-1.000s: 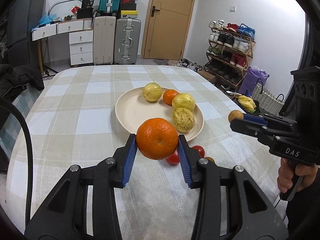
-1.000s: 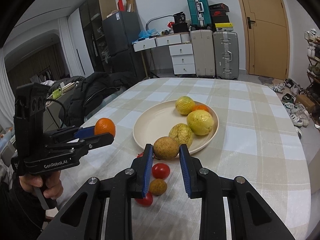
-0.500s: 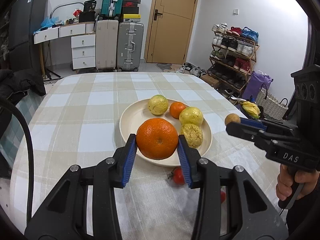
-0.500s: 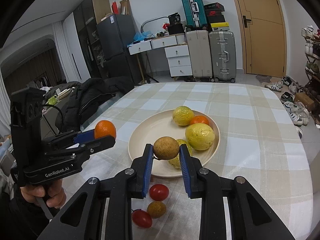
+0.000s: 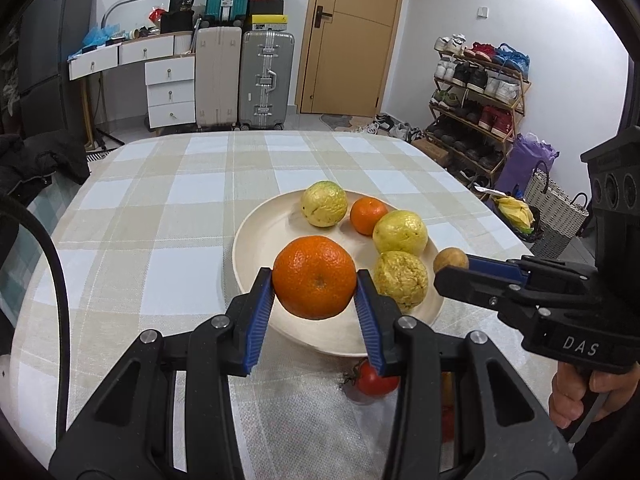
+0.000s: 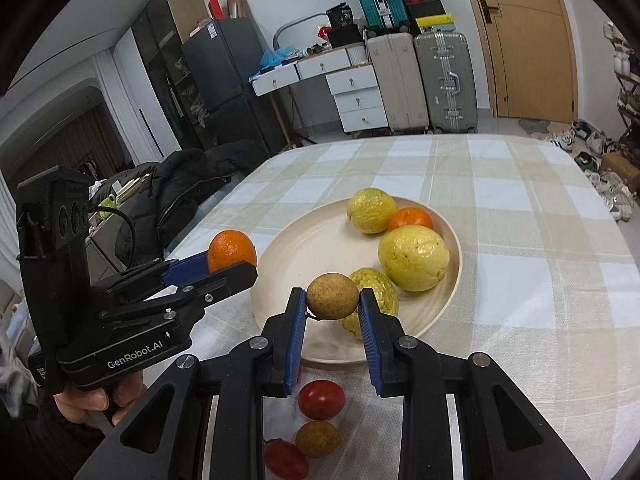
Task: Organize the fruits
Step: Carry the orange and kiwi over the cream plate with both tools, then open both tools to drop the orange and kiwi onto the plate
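Note:
My left gripper (image 5: 315, 280) is shut on a large orange (image 5: 315, 277) and holds it above the near rim of the cream plate (image 5: 264, 236). My right gripper (image 6: 332, 297) is shut on a small brown round fruit (image 6: 332, 296), held over the plate's near edge (image 6: 280, 304). The plate holds three yellow bumpy fruits (image 5: 324, 204) (image 5: 400, 232) (image 5: 401, 279) and a small orange (image 5: 367, 216). The right gripper with its fruit (image 5: 451, 259) shows at the right of the left wrist view; the left one with the orange (image 6: 232, 251) shows at the left of the right wrist view.
The table has a checked cloth (image 5: 168, 216). In front of the plate lie two red tomatoes (image 6: 322, 399) (image 6: 286, 458) and another small brown fruit (image 6: 317, 438). Behind the table stand suitcases (image 5: 264, 76), drawers, a door and a shoe rack (image 5: 476, 92).
Both grippers have risen and moved forward with their fruits, from above the loose tomatoes to over the near part of the plate.

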Motion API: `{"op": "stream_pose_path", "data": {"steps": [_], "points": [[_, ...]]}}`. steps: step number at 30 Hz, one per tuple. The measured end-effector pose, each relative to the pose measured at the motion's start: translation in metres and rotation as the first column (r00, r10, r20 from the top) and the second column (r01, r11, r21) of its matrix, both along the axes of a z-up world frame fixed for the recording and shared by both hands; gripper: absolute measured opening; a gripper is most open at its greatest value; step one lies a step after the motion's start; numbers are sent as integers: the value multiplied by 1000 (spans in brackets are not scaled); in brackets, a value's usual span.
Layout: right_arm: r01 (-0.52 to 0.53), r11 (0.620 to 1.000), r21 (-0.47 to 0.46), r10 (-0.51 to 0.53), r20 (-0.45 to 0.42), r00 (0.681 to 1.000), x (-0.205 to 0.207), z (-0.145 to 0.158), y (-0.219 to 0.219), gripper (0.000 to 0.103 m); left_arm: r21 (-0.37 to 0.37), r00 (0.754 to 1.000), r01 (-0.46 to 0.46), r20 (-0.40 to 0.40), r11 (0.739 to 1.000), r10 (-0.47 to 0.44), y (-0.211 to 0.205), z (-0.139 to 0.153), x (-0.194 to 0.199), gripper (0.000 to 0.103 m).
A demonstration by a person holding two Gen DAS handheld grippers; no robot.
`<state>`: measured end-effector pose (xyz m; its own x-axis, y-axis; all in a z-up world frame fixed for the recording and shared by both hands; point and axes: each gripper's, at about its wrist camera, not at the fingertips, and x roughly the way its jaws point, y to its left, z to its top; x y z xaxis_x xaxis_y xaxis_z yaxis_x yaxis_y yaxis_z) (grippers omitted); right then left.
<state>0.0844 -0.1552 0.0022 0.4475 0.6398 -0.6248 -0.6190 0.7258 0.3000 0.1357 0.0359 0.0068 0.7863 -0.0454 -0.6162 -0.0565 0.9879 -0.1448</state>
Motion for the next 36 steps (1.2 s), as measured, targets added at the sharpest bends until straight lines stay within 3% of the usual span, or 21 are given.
{"op": "stream_pose_path", "data": {"steps": [15, 36], "points": [[-26, 998, -53, 24, -49, 999, 5, -24, 16, 27, 25, 998, 17, -56, 1000, -16, -4, -27, 18, 38], [66, 995, -81, -72, -83, 994, 47, -35, 9, 27, 11, 995, 1, -101, 1000, 0, 4, -34, 37, 38]]}}
